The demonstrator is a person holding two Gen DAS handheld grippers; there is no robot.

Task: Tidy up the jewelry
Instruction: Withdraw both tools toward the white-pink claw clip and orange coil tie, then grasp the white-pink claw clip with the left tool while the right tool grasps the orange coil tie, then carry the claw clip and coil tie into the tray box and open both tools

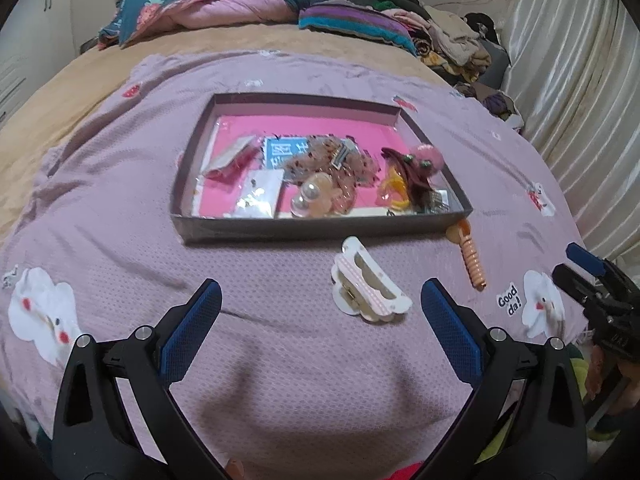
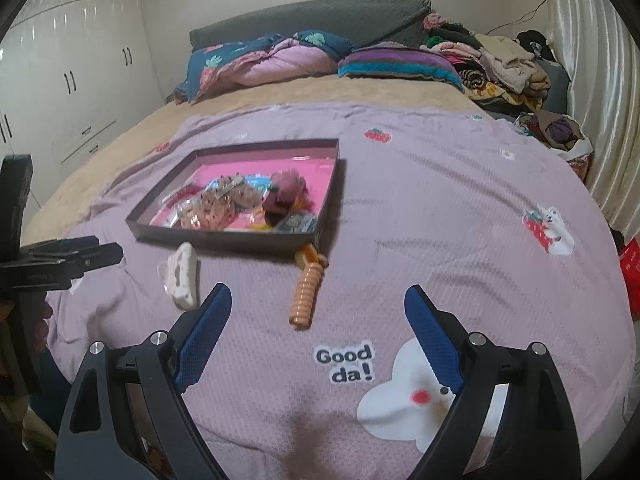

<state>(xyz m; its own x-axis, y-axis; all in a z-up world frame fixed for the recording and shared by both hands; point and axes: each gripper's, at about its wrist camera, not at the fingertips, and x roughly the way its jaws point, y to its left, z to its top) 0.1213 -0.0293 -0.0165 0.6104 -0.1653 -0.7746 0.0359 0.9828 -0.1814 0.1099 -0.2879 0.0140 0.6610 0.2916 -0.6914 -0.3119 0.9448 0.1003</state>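
A shallow dark box [image 1: 320,230] with a pink floor sits on the lilac bedspread and holds hair clips, scrunchies and small packets; it also shows in the right wrist view [image 2: 224,240]. A white claw hair clip [image 1: 370,286] lies in front of the box, just ahead of my open, empty left gripper [image 1: 320,304]; it also shows at the left of the right wrist view [image 2: 182,276]. An orange ridged hair clip [image 1: 472,260] lies at the box's near right corner, and in the right wrist view [image 2: 306,294] it lies ahead of my open, empty right gripper [image 2: 318,300].
The lilac bedspread [image 2: 440,220] with bear and "Good da!" prints covers the bed. Pillows and a folded quilt [image 2: 272,64] lie at the head. A pile of clothes [image 2: 500,68] sits far right by a curtain. White wardrobes [image 2: 60,60] stand at left.
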